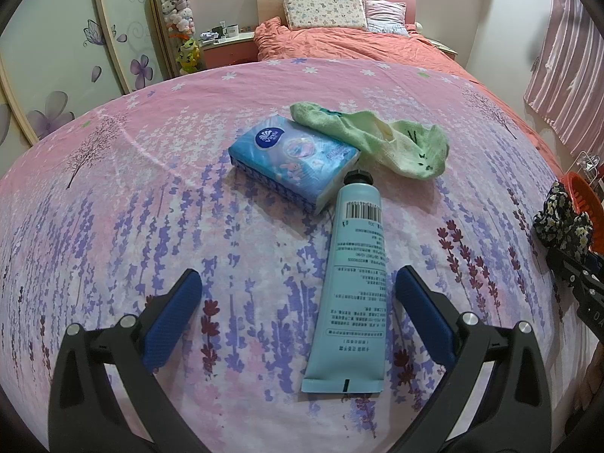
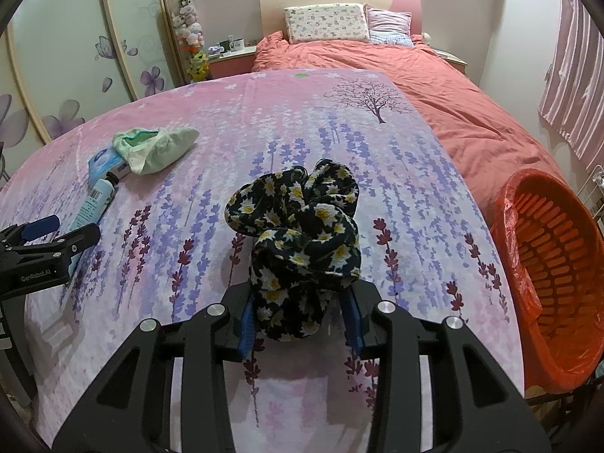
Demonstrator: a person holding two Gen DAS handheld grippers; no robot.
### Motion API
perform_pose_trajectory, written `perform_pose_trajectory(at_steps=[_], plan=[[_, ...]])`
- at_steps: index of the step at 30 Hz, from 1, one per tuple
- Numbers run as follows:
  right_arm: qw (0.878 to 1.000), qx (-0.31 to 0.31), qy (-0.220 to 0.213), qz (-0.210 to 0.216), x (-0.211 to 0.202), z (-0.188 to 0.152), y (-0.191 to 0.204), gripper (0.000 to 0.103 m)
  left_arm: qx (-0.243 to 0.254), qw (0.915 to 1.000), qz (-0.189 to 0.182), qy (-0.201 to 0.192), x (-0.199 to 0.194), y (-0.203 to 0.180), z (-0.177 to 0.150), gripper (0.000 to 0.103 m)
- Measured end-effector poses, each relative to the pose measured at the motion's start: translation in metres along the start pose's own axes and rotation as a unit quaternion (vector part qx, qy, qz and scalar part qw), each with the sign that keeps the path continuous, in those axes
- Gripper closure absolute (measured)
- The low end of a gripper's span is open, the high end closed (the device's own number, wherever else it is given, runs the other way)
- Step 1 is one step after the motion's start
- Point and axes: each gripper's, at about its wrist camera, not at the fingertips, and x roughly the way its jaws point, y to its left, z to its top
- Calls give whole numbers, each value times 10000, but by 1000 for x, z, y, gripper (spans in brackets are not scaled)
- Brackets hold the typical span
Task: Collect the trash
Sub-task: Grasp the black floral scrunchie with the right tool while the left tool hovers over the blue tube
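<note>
my claw (image 2: 298, 324) has blue pads; the scrunchie (image 2: 298, 234) is black with white daisies, the tube (image 1: 349, 283) pale blue, the sock (image 1: 377, 137) light green, the basket (image 2: 558, 264) orange, the sheet (image 1: 151, 188) pink with purple flowers.

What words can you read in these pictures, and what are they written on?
"Vinda": white logo on the blue tissue pack, blurry, so not certain.
"GenRobot.AI": on the left gripper, seen from the right wrist.
Blue tube: barcode and small print, too small to read.
</note>
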Motion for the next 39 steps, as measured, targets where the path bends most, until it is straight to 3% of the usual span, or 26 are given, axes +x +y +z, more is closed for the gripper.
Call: perform_pose_trajectory(at_steps=[14, 17, 20, 27, 32, 39], plan=[[9980, 526, -138, 325, -2, 2, -15, 65, -11, 10000, -30, -25, -1, -4, 0, 4], [9981, 486, -190, 314, -3, 5, -16, 65, 62, 9995, -162, -261, -11, -14, -3, 4], [9978, 527, -204, 333, -3, 9, -17, 65, 321, 9982, 98, -503, -17, -25, -3, 4], [9982, 455, -179, 352, 0, 8, -17, 67, 468, 9986, 202, -139, -2, -34, 2, 4], [9976, 514, -161, 439, 1, 7, -19, 70, 187, 9996, -202, -2, 4, -17, 3, 3], [9963, 628, -164, 559, 2, 8, -22, 72, 275, 9993, -239, -35, 1, -15, -3, 5]])
